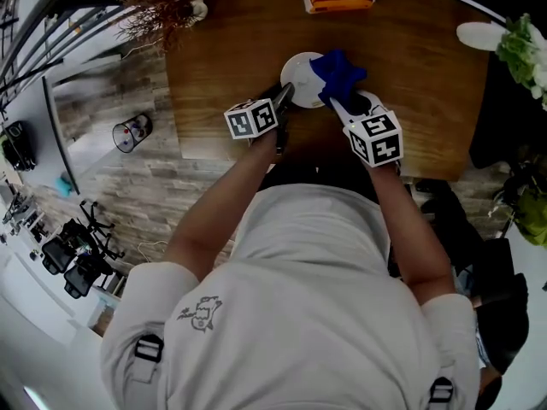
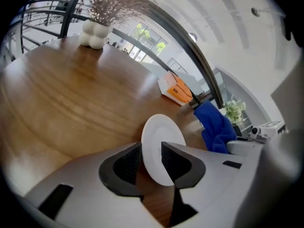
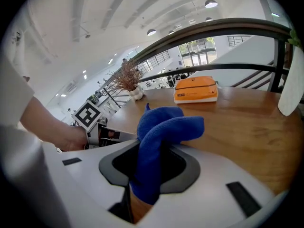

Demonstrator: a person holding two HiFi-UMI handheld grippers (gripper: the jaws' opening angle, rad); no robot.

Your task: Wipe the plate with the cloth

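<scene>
Plate (image 1: 299,73): small, white and round, on the wooden table (image 1: 419,75) near its front edge, with its near rim between the left gripper's jaws.
Handling: probably glazed ceramic, so stiff, smooth, slippery and breakable, and light enough to skid under a wipe.
Hold point: the near rim is thin enough to pinch and leaves the face free.
Left gripper (image 2: 151,150): jaws spread either side of the rim, not pressing it.
Cloth (image 3: 161,127): blue, soft and bunched, over the plate's right edge.
Right gripper (image 3: 155,148): pinching the cloth, whose folds bulge past the jaws.
Risk: unclamped, the plate may slide.
</scene>
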